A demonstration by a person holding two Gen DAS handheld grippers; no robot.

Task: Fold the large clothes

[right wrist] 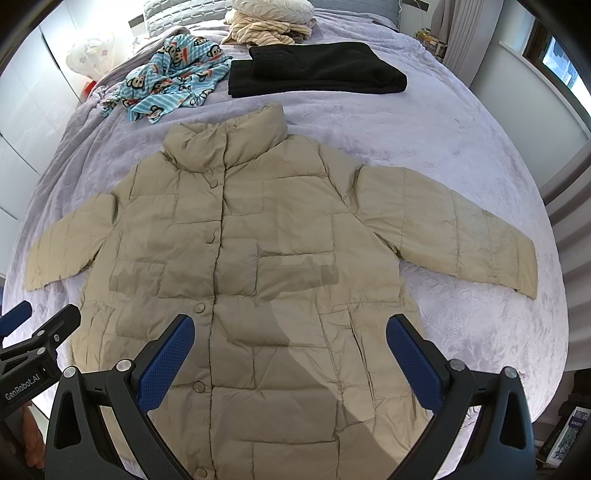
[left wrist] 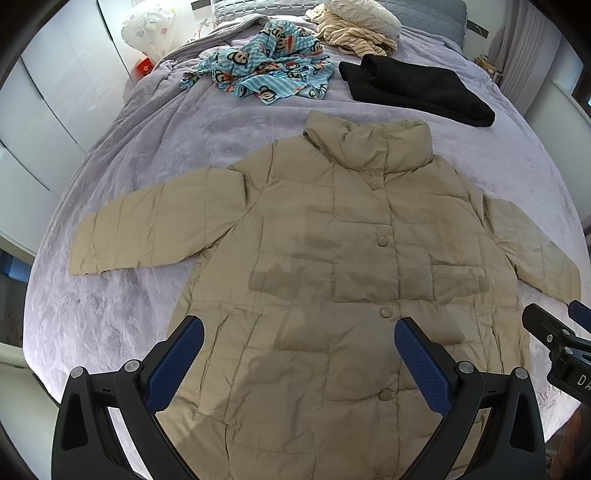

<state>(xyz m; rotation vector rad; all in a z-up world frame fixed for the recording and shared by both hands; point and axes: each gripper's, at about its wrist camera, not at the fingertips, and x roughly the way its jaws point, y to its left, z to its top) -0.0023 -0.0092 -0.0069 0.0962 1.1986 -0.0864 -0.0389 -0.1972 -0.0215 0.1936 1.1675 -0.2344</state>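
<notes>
A beige quilted jacket (left wrist: 325, 258) (right wrist: 258, 258) lies flat and buttoned on the lilac bedspread (left wrist: 110, 314), collar away from me, both sleeves spread out to the sides. My left gripper (left wrist: 299, 354) hovers open above the jacket's lower left half, nothing between its blue pads. My right gripper (right wrist: 290, 350) hangs open above the lower right half, also holding nothing. Each gripper shows at the edge of the other's view: the right gripper (left wrist: 565, 325) at the right edge of the left wrist view, the left gripper (right wrist: 40, 325) at the left edge of the right wrist view.
Beyond the collar lie a folded black garment (left wrist: 413, 88) (right wrist: 314, 68), a crumpled blue monkey-print cloth (left wrist: 266, 66) (right wrist: 173, 70) and a striped cream pile (left wrist: 354, 29) by the pillows. White wardrobe doors (left wrist: 55, 92) stand to the left, a window (right wrist: 561, 62) to the right.
</notes>
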